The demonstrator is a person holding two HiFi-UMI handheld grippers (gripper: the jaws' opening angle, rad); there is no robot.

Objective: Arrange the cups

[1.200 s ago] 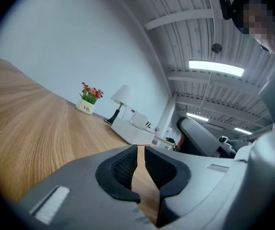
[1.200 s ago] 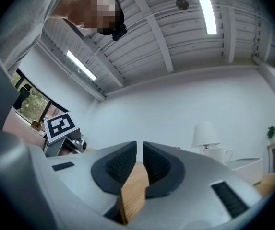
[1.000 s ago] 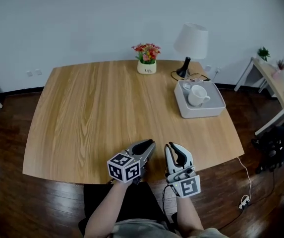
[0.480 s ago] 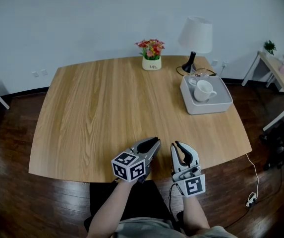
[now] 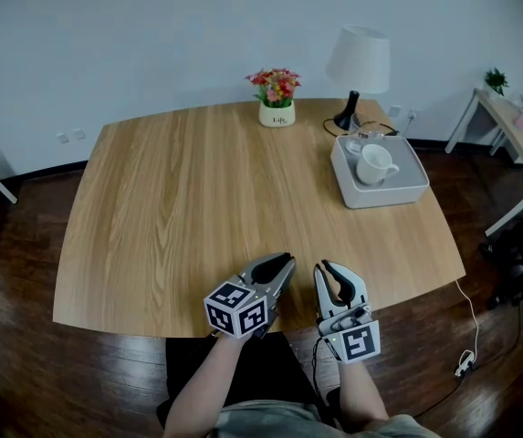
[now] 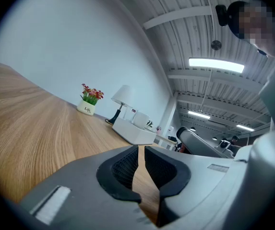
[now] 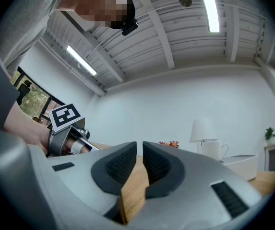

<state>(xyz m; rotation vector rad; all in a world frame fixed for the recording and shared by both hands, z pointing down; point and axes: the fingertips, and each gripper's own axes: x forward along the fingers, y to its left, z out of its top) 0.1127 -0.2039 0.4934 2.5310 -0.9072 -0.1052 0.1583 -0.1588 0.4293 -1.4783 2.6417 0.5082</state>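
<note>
Jaws all but closed and empty on left gripper (image 5: 284, 262) and right gripper (image 5: 321, 268), both low at the bench's (image 5: 188, 199) near edge. White cup (image 5: 376, 164) sits in the tray (image 5: 391, 199), far right, by the lamp (image 5: 359, 58). Risk: a long reach with unopened jaws tips the cup or clips the lamp.

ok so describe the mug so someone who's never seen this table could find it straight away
On the wooden table, look to the far right corner, where a white tray sits by the lamp. The mug stands upright in that tray: plain white, handle to the right, unlike the handle-less flower pot out on the bare wood.
</note>
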